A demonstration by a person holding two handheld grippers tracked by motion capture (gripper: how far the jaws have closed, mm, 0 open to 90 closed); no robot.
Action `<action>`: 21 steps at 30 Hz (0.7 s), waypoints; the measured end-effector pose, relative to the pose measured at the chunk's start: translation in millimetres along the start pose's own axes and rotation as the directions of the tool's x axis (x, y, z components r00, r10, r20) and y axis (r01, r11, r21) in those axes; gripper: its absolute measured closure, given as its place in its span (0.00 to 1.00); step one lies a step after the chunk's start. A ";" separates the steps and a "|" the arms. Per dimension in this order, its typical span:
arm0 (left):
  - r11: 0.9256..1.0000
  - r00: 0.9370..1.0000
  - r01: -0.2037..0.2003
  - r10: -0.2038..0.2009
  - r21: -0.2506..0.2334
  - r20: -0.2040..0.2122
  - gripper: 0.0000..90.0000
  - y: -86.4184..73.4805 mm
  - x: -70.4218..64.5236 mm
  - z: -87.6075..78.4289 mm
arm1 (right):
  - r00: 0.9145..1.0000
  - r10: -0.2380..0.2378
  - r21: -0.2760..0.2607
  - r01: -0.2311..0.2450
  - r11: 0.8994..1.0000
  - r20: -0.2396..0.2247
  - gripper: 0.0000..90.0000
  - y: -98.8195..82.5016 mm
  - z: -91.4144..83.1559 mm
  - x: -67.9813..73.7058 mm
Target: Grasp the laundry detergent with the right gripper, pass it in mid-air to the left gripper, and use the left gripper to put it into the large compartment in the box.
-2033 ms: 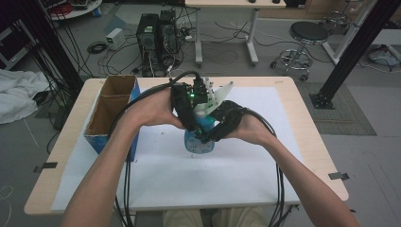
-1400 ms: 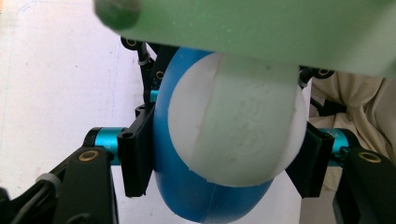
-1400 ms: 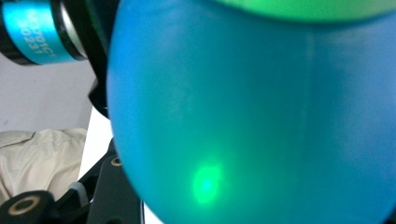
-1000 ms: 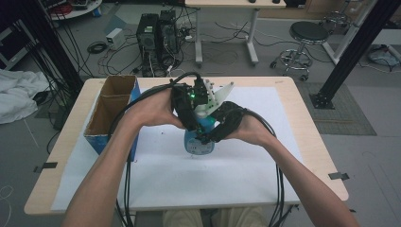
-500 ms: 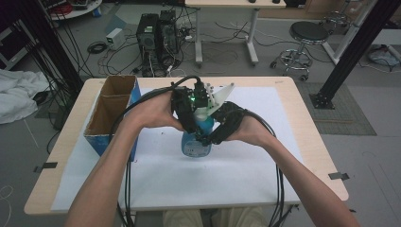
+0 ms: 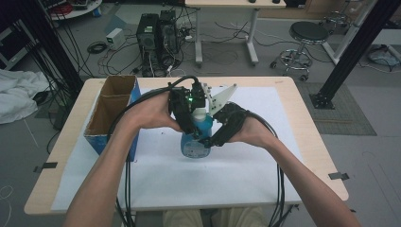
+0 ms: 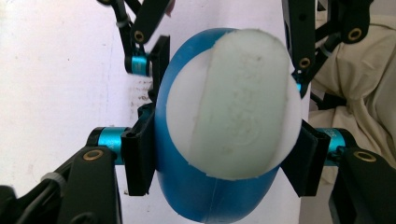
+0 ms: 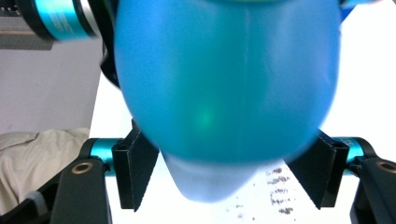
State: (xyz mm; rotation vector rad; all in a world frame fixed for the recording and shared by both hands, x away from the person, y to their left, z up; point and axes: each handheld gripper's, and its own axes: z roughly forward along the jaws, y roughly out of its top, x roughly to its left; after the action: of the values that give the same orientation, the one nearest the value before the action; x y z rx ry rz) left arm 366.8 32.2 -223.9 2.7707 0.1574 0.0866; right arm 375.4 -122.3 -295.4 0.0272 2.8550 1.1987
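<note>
A blue plastic bottle (image 6: 195, 142) with a white cap (image 7: 233, 102) stands at the middle of the table, its base at the white mat (image 6: 156, 179). My left gripper (image 6: 190, 125) comes down over its top and is shut on the blue body just under the cap, one black jaw on each side. My right gripper (image 6: 209, 138) is shut on the bottle (image 8: 224, 79) from the right side, lower down. In the left gripper view the right gripper's fingers (image 7: 158, 55) flank the bottle beyond the cap. The hands hide much of the bottle in the high view.
An open cardboard box (image 6: 111, 111) with a blue side stands at the table's left edge. Black cables (image 6: 127, 184) trail from both grippers off the near edge. Beige cloth (image 7: 355, 93) lies past the mat's edge in the gripper views.
Both hands have drawn slightly toward the person with the bottle, and more of its blue body now shows below the grippers. Both grips have held.
</note>
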 end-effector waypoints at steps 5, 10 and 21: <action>1.000 1.000 0.004 -0.004 0.019 0.011 0.42 -2.1 -0.4 -1.0 | 1.000 0.002 0.003 -0.002 1.000 0.020 0.30 -2.7 -4.6 -0.7; 1.000 1.000 0.016 -0.016 0.022 -0.001 0.41 -6.2 0.8 -7.2 | 0.999 0.018 0.027 -0.018 0.999 0.032 0.28 -7.0 -10.8 0.0; 0.998 0.997 0.059 -0.058 0.031 -0.047 0.42 -20.7 7.9 -43.1 | 0.993 0.050 0.083 -0.059 0.995 0.106 0.26 -30.6 -39.5 1.2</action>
State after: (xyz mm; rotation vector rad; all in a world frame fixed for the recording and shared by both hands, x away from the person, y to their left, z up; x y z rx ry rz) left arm 369.2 67.7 -190.8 2.7951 0.2541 0.1342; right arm 372.2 -171.8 -289.6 0.1662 2.8297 1.0495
